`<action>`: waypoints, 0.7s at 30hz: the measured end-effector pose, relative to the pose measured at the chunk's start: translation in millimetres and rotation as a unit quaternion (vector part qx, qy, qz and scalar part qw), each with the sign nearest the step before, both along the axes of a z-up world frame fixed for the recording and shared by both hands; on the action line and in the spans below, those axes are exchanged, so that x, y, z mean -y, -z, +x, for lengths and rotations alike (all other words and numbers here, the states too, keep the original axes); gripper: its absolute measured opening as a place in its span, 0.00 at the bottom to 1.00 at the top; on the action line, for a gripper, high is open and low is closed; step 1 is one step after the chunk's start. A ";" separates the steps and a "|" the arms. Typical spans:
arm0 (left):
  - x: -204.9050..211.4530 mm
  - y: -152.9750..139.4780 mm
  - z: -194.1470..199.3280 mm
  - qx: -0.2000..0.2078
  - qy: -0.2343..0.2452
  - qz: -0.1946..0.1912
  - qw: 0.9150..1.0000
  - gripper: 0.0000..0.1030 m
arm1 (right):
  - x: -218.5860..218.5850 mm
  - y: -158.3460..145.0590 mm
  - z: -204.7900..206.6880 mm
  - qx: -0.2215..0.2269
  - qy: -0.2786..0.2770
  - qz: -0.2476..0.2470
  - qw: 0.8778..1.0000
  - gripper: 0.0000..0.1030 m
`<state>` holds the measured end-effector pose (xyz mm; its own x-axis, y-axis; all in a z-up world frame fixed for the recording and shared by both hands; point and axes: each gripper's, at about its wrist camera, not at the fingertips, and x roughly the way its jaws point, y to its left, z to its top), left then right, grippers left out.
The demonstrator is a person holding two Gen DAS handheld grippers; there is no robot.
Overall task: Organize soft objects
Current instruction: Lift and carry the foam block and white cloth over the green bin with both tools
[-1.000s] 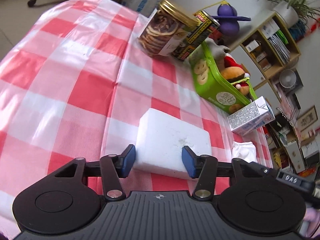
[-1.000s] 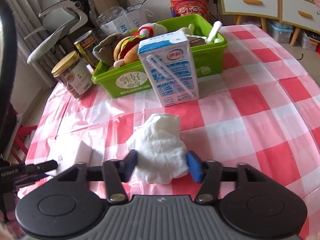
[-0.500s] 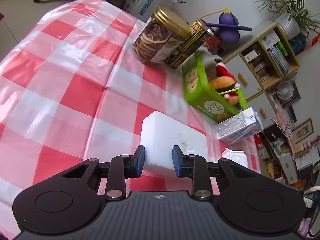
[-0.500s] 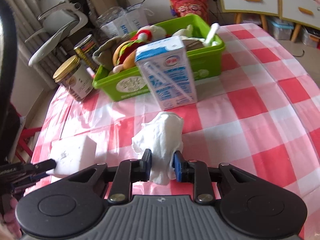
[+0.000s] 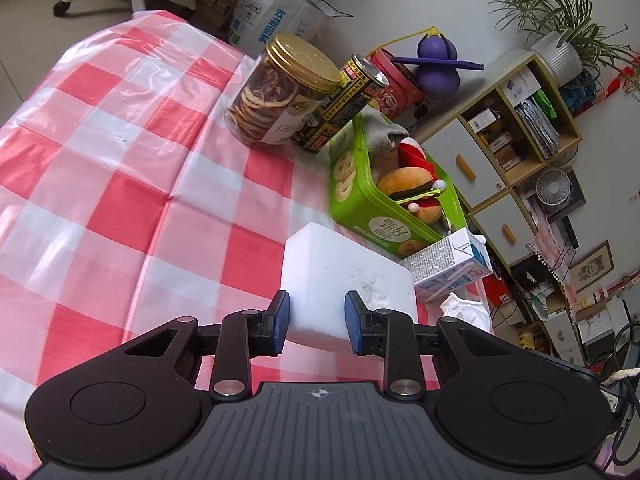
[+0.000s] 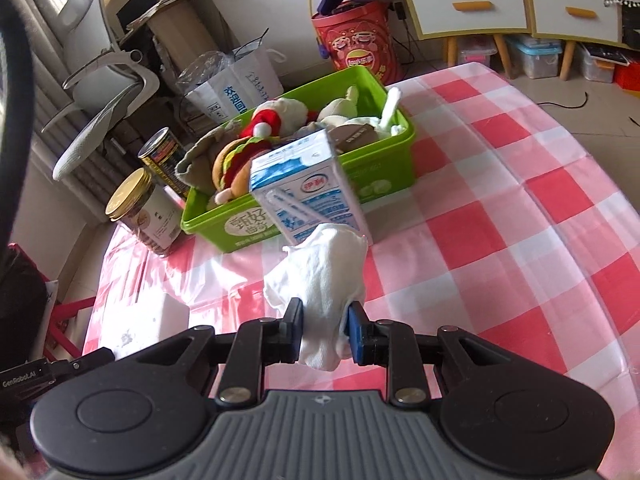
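My left gripper (image 5: 318,322) is shut on a white sponge block (image 5: 344,276) and holds it above the red-checked tablecloth. The sponge also shows in the right wrist view (image 6: 148,324). My right gripper (image 6: 325,330) is shut on a white cloth (image 6: 320,280), lifted off the table; the cloth also shows in the left wrist view (image 5: 466,310). A green bin (image 6: 384,164) at the back holds plush toys, among them a burger plush (image 5: 408,184) and a red-hatted plush (image 6: 266,120).
A blue-and-white milk carton (image 6: 308,200) stands in front of the bin, right behind the cloth. A gold-lidded jar (image 5: 280,96) and a black-and-yellow can (image 5: 340,104) stand left of the bin. The table edge drops off at the right (image 6: 600,160).
Both grippers closed, the left on the sponge and the right on the cloth, then lifted them off the table and toward the bin.
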<state>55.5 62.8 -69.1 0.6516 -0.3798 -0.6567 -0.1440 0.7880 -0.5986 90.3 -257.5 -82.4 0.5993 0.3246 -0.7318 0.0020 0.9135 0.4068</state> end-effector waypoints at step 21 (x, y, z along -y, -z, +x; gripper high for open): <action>53.2 -21.1 31.1 0.026 0.023 -0.018 0.999 0.29 | 41.2 -29.1 9.5 0.040 0.041 0.027 0.998 0.00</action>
